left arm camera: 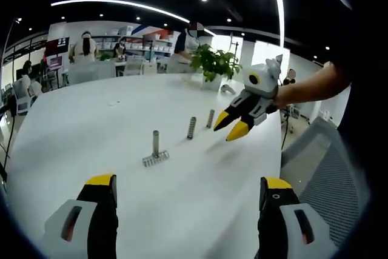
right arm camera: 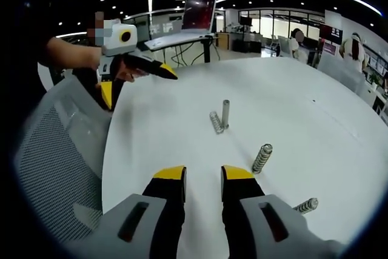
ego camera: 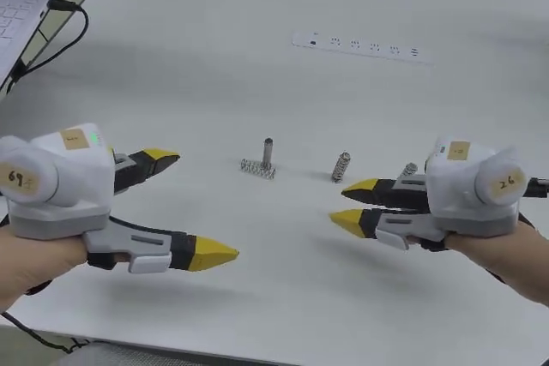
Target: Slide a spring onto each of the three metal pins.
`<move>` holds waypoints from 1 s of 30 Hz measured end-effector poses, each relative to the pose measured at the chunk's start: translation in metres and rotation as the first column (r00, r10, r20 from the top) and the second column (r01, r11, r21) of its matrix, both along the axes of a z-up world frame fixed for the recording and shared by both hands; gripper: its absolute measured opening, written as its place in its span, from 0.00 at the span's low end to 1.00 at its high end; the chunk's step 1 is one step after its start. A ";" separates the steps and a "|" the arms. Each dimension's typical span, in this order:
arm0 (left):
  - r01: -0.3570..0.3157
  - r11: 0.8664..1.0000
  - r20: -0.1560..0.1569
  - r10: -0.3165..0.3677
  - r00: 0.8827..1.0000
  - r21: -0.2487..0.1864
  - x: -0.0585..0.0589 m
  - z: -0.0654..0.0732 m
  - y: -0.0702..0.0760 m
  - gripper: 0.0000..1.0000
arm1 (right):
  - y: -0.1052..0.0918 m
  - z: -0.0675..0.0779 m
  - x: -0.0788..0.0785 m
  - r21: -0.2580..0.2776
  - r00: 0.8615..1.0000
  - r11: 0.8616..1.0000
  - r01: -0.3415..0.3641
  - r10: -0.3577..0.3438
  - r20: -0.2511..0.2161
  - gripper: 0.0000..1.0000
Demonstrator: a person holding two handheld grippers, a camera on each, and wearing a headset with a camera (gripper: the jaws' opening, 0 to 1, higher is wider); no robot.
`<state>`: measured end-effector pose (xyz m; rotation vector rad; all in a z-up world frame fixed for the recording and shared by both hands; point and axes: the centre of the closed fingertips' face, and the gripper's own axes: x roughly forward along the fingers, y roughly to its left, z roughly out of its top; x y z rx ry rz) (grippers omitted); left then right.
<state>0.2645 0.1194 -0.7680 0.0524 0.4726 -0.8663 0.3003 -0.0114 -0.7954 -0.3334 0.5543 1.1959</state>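
Between wide-open left gripper [ego camera: 204, 205] and narrowly parted right gripper [ego camera: 339, 202] lies a loose spring [ego camera: 257, 168].

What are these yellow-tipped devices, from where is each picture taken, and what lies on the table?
A person holds one two-jaw tool in each hand: the left tool and the right tool. The head view comes from a camera on the person's head; the left gripper view and right gripper view come from cameras on the tools. On the white table stand three pins. Two pins wear springs. The bare pin has a spring lying beside it. Both tools are open and hold nothing.
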 end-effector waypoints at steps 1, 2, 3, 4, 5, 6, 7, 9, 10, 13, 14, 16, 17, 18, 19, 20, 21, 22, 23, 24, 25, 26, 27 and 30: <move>-0.002 1.000 0.000 0.002 1.000 0.002 0.000 0.000 0.001 0.95 | 0.001 -0.001 0.002 0.000 1.000 1.000 -0.001 0.001 0.000 0.21; -0.003 1.000 0.000 0.003 1.000 0.001 0.000 -0.001 0.001 0.95 | 0.002 -0.001 0.002 -0.001 1.000 1.000 -0.002 0.002 0.000 0.21; -0.004 1.000 -0.003 0.004 1.000 -0.001 0.000 -0.001 0.002 0.95 | 0.005 -0.001 0.002 -0.003 1.000 1.000 -0.004 0.004 0.003 0.21; -0.005 1.000 -0.004 0.005 1.000 0.000 -0.001 -0.002 0.002 0.95 | 0.006 0.000 0.003 -0.002 1.000 1.000 -0.005 0.005 0.004 0.21; -0.005 1.000 -0.004 0.005 1.000 0.001 -0.001 -0.002 0.002 0.95 | 0.007 0.000 0.004 0.001 1.000 1.000 -0.005 0.005 0.005 0.21; -0.004 1.000 -0.005 0.004 1.000 0.000 -0.001 -0.002 0.002 0.95 | 0.010 0.001 0.005 0.003 1.000 1.000 -0.006 0.006 0.006 0.21; -0.005 1.000 -0.006 0.005 1.000 -0.002 -0.002 -0.002 0.002 0.95 | 0.012 0.002 0.005 0.001 1.000 1.000 -0.006 0.006 0.007 0.21; -0.004 1.000 -0.007 0.004 1.000 -0.002 -0.002 -0.003 0.001 0.95 | 0.018 0.003 0.006 0.001 1.000 1.000 -0.015 0.015 0.015 0.21; -0.003 1.000 -0.009 0.003 1.000 -0.003 -0.002 -0.003 0.001 0.94 | 0.020 0.004 0.007 0.002 1.000 1.000 -0.018 0.018 0.015 0.21; -0.003 1.000 -0.006 0.003 1.000 -0.004 -0.002 -0.003 0.000 0.94 | 0.031 0.006 0.009 -0.005 0.998 0.999 -0.047 0.047 0.031 0.21; -0.005 1.000 -0.003 0.005 1.000 -0.005 -0.001 -0.002 0.001 0.94 | 0.034 0.007 0.010 -0.007 0.998 0.999 -0.053 0.053 0.034 0.21; -0.009 1.000 -0.004 0.009 1.000 -0.008 -0.001 -0.002 0.002 0.94 | 0.042 0.010 0.011 -0.005 0.997 0.998 -0.069 0.069 0.040 0.21; -0.011 1.000 -0.002 0.011 1.000 -0.008 -0.001 -0.001 0.003 0.94 | 0.044 0.010 0.013 -0.006 0.996 0.997 -0.073 0.073 0.042 0.21; -0.012 1.000 -0.001 0.012 1.000 -0.007 0.000 -0.001 0.004 0.94 | 0.048 0.011 0.014 -0.004 0.996 0.997 -0.078 0.078 0.045 0.21; -0.013 1.000 -0.001 0.013 1.000 -0.006 0.000 -0.001 0.004 0.94 | 0.051 0.012 0.016 -0.004 0.996 0.997 -0.081 0.081 0.046 0.21; -0.014 1.000 -0.002 0.014 1.000 -0.008 0.000 -0.001 0.004 0.94 | 0.055 0.013 0.017 -0.004 0.995 0.996 -0.085 0.085 0.049 0.21; -0.014 1.000 -0.002 0.014 1.000 -0.008 -0.001 -0.001 0.005 0.94 | 0.057 0.013 0.018 -0.005 0.995 0.996 -0.087 0.087 0.052 0.21; -0.014 1.000 -0.001 0.014 1.000 -0.007 -0.001 -0.002 0.005 0.94 | 0.060 0.012 0.021 -0.009 0.995 0.996 -0.089 0.089 0.052 0.21; -0.013 1.000 -0.002 0.013 1.000 -0.006 -0.002 -0.002 0.006 0.94 | 0.062 0.011 0.022 -0.012 0.995 0.996 -0.089 0.090 0.052 0.21; -0.014 1.000 -0.002 0.014 1.000 -0.006 -0.002 -0.002 0.006 0.94 | 0.065 0.010 0.024 -0.020 0.995 0.996 -0.090 0.091 0.050 0.21; -0.015 1.000 -0.001 0.015 1.000 -0.006 -0.002 -0.002 0.006 0.94 | 0.066 0.009 0.025 -0.023 0.994 0.996 -0.091 0.092 0.051 0.21; -0.018 1.000 -0.002 0.018 1.000 -0.010 -0.002 -0.002 0.007 0.94 | 0.068 0.008 0.026 -0.026 0.994 0.995 -0.093 0.094 0.051 0.21; -0.020 1.000 -0.003 0.020 1.000 -0.011 -0.003 -0.002 0.007 0.94 | 0.070 0.008 0.027 -0.027 0.994 0.995 -0.094 0.095 0.050 0.21; -0.023 1.000 -0.003 0.023 1.000 -0.009 -0.003 -0.003 0.009 0.94 | 0.073 0.003 0.030 -0.042 0.994 0.995 -0.091 0.093 0.051 0.20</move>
